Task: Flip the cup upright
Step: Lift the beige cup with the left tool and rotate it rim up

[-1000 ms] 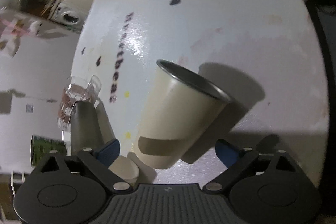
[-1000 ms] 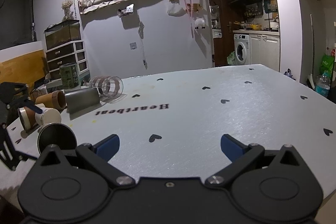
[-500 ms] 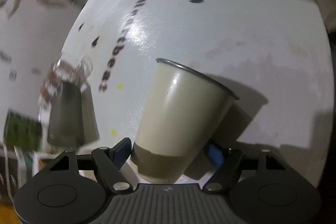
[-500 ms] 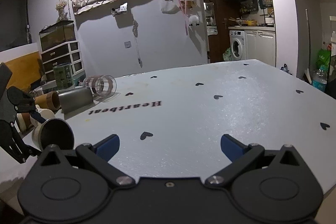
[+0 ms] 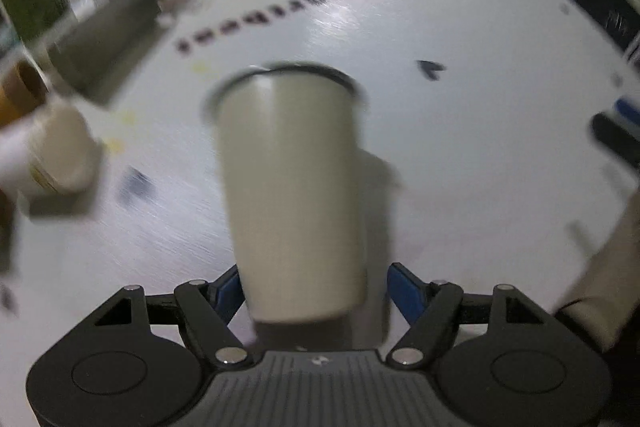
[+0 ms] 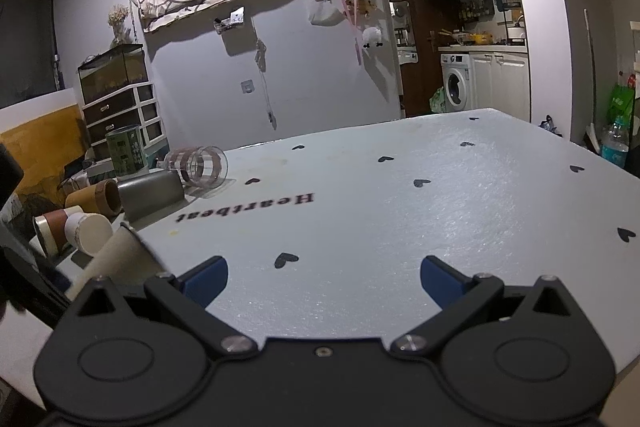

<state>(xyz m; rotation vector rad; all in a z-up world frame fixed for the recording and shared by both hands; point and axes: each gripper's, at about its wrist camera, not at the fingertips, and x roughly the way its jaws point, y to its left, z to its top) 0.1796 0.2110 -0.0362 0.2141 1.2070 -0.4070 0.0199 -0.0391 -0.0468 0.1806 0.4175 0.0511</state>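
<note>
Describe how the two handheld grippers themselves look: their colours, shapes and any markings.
Both look alike. The left gripper and the right gripper each have a matte black body with two round discs, angled black link arms joined by silver screws, and blue finger pads. The left body has a ribbed grey centre panel bearing a tiny pale mark. No cables or sleeves are clearly visible.

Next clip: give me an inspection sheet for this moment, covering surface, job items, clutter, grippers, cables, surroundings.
Surface: white table printed with black hearts and "Heartbeat".
Job's things: cream cup, dark rim away from the camera, between the left jaws; image blurred.
Clutter: clear glass, grey cup, brown cup on their sides; green tin upright.
Grippers: left gripper around the cup; right gripper open, empty.
Cables: nothing seen.
Surroundings: washing machine, drawer unit.
</note>
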